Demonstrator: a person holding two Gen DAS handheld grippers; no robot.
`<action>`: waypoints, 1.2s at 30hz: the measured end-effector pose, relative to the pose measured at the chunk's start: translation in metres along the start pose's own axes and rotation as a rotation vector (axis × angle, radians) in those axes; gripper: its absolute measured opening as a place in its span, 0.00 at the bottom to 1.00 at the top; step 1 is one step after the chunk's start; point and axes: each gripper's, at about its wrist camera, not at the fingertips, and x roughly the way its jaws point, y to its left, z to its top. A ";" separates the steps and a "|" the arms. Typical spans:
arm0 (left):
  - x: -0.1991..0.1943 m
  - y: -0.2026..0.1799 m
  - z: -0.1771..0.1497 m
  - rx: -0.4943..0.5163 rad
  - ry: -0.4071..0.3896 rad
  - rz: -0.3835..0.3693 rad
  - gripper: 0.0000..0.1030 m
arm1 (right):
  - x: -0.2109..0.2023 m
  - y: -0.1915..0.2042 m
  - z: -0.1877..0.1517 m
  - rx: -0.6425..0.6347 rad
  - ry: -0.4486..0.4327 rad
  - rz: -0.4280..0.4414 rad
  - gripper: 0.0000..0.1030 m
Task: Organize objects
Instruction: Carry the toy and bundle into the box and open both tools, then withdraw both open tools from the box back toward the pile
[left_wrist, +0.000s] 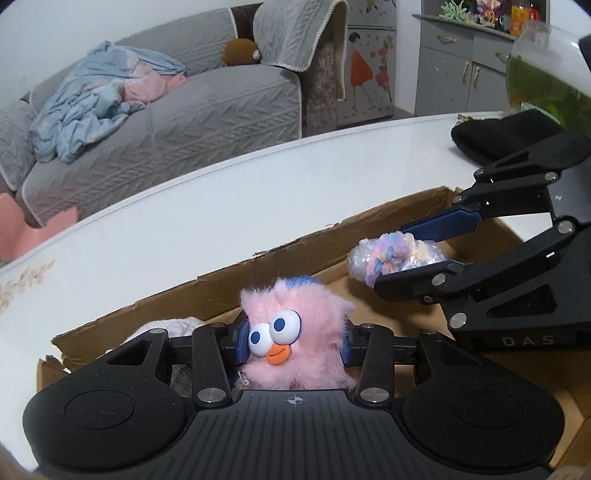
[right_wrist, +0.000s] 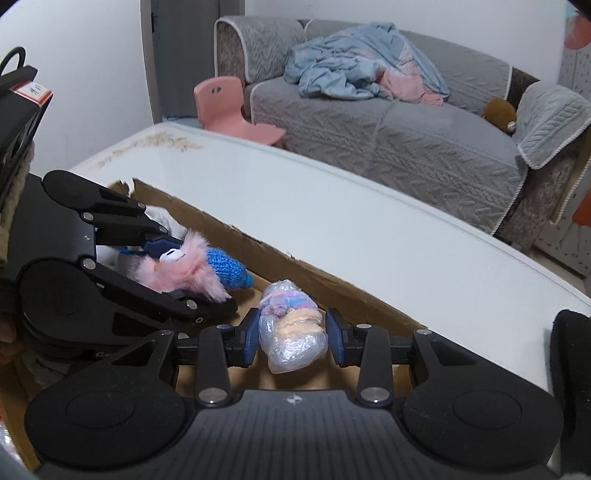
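Note:
My left gripper (left_wrist: 293, 341) is shut on a pink furry toy (left_wrist: 295, 332) with big eyes, an orange beak and a blue knitted cap, held over a cardboard box (left_wrist: 229, 291). It also shows in the right wrist view (right_wrist: 184, 267). My right gripper (right_wrist: 293, 338) is shut on a plastic-wrapped bundle of pastel yarn (right_wrist: 291, 326), also over the box (right_wrist: 314, 280). In the left wrist view the bundle (left_wrist: 395, 256) sits between the right gripper's fingers (left_wrist: 439, 221), to the right of the toy.
The box lies on a white table (left_wrist: 221, 206). A white fluffy item (left_wrist: 166, 326) lies in the box at the left. A black cloth (left_wrist: 506, 133) and a glass fishbowl (left_wrist: 546, 74) stand at the table's far right. A grey sofa (right_wrist: 388, 122) and pink chair (right_wrist: 229, 107) are beyond.

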 end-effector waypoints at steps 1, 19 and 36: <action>0.000 -0.001 0.000 0.008 -0.004 0.004 0.48 | 0.000 0.000 -0.001 -0.003 0.003 -0.001 0.33; -0.010 -0.017 0.000 0.093 0.006 0.065 0.76 | -0.006 -0.001 -0.003 -0.049 0.058 -0.002 0.42; -0.022 -0.017 0.000 0.085 -0.003 0.042 0.76 | -0.004 -0.002 0.000 -0.067 0.084 -0.002 0.43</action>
